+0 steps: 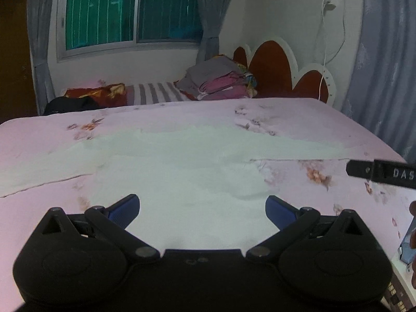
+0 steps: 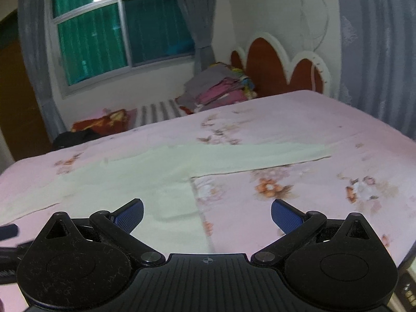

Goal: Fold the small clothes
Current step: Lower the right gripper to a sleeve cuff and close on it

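A pale mint long-sleeved garment (image 1: 182, 161) lies spread flat on the pink floral bed sheet (image 1: 325, 119), sleeves stretched out to both sides. My left gripper (image 1: 202, 210) hovers over its lower body, open, with nothing between the blue fingertips (image 1: 124, 209). In the right wrist view the same garment (image 2: 161, 176) shows its right sleeve and right side edge. My right gripper (image 2: 207, 214) is open over that side edge, left pad above the cloth, right pad above bare sheet (image 2: 312, 130). The right gripper's black body (image 1: 384, 173) pokes into the left wrist view at the right edge.
A pile of folded grey and pink clothes (image 1: 221, 80) sits at the far side near the red and white headboard (image 1: 280, 67). A striped cloth (image 1: 156, 92), a red patterned item (image 1: 96, 92) and a black item (image 1: 70, 104) lie beyond the bed. A window (image 1: 132, 10) and grey curtains are behind.
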`<state>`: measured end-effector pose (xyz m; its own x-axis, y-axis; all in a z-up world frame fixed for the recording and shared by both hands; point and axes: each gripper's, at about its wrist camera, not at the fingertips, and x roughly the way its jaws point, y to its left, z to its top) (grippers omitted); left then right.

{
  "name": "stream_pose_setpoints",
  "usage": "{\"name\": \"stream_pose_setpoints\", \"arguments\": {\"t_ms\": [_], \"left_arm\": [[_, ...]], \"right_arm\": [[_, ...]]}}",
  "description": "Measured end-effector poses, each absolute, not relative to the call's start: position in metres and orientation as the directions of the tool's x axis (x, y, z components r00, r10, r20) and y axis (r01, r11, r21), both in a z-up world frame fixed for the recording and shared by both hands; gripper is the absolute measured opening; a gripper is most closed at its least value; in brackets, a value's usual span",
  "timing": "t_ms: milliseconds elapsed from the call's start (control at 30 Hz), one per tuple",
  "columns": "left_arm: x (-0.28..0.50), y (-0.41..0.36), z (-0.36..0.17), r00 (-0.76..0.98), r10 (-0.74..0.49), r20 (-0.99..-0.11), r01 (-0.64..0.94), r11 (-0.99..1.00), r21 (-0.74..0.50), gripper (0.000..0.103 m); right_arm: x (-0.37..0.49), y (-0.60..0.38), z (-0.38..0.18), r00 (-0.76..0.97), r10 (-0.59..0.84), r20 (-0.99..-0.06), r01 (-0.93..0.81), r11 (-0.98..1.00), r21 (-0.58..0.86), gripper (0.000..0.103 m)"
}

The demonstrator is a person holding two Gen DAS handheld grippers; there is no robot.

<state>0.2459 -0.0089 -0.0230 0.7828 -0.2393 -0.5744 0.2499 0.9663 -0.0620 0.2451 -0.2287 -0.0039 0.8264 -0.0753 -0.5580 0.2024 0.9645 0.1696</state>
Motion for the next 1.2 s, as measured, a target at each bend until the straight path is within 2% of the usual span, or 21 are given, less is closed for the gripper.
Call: {"name": "stream_pose_setpoints", "arguments": {"t_ms": [233,667,700,733,767,1000,1100,1200], "left_arm": [[0.291,-0.035,-0.033,0.776,-0.257,-0.577,0.242,0.965,-0.105,0.103],[0.399,-0.131,-0.066,0.715,-0.155,-0.682,0.182,0.983,-0.033,0.103],[0.405,-0.137,-0.068,0.710,-0.143,-0.690,0.176,0.984,-0.024,0.103],[0.411,-0.141,-0.071,0.705,-0.133,-0.696,0.170,0.985,-0.016,0.103],[0.416,-0.146,-0.073,0.699,-0.124,-0.704,0.164,0.986,-0.010,0.103],[0.438,-0.162,-0.086,0.673,-0.050,-0.738,0.123,0.991,0.045,0.103],[0.445,-0.167,-0.090,0.661,-0.029,-0.750,0.103,0.993,0.052,0.103],[0.454,-0.176,-0.091,0.656,-0.021,-0.754,0.088,0.995,0.050,0.103]], "right_arm": [[0.281,-0.271,-0.020,0.806,-0.136,-0.575,0.259,0.956,0.137,0.103],[0.393,-0.435,-0.079,0.741,-0.199,-0.642,0.419,0.883,0.209,0.102],[0.399,-0.449,-0.086,0.736,-0.198,-0.647,0.435,0.871,0.228,0.086],[0.404,-0.463,-0.092,0.732,-0.196,-0.653,0.451,0.858,0.247,0.057],[0.410,-0.477,-0.099,0.722,-0.198,-0.663,0.473,0.840,0.264,0.054],[0.440,-0.556,-0.150,0.689,-0.151,-0.709,0.576,0.708,0.409,0.054],[0.442,-0.570,-0.163,0.683,-0.129,-0.719,0.591,0.676,0.441,0.045],[0.441,-0.579,-0.164,0.702,-0.117,-0.702,0.583,0.661,0.473,0.043]]}}
